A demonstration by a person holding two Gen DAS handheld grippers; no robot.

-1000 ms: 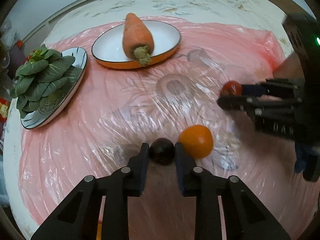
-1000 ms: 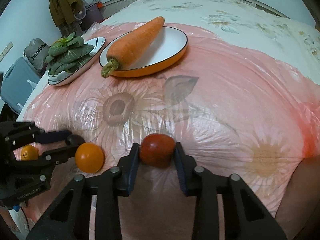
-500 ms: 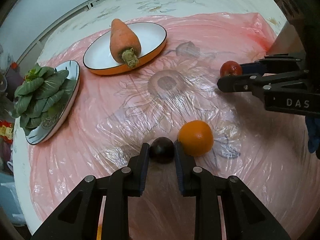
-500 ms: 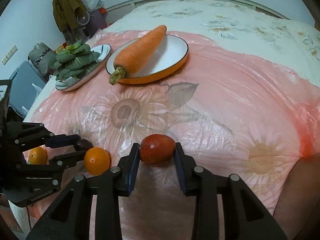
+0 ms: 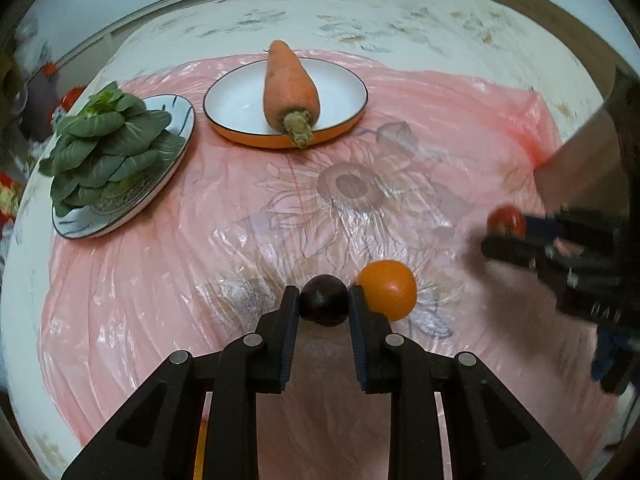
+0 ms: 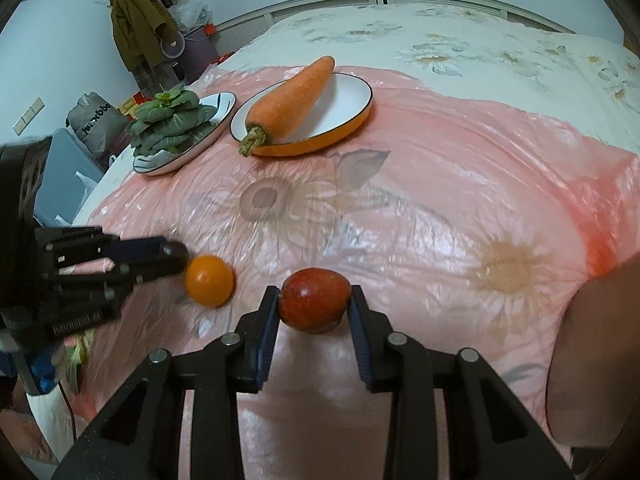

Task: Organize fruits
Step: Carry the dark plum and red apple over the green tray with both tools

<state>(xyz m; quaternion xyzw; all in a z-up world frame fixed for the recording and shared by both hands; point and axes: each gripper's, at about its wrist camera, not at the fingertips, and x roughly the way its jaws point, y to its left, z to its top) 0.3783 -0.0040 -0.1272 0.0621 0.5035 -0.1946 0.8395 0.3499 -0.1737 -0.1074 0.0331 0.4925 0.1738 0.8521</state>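
Since a second earlier, the right gripper (image 6: 313, 306) had lifted slightly, clamped on a red fruit (image 6: 314, 305), presumably for sorting. Beside it, the left gripper (image 5: 324, 300) stayed clamped on a dark fruit (image 5: 324, 299), an orange (image 5: 387, 295) touching its right finger.

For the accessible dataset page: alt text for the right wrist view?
The right tongs grip a red fruit above a pink floral plastic sheet. At left, the left tongs sit beside an orange. Behind are a carrot on an orange-rimmed plate and greens on a second plate.
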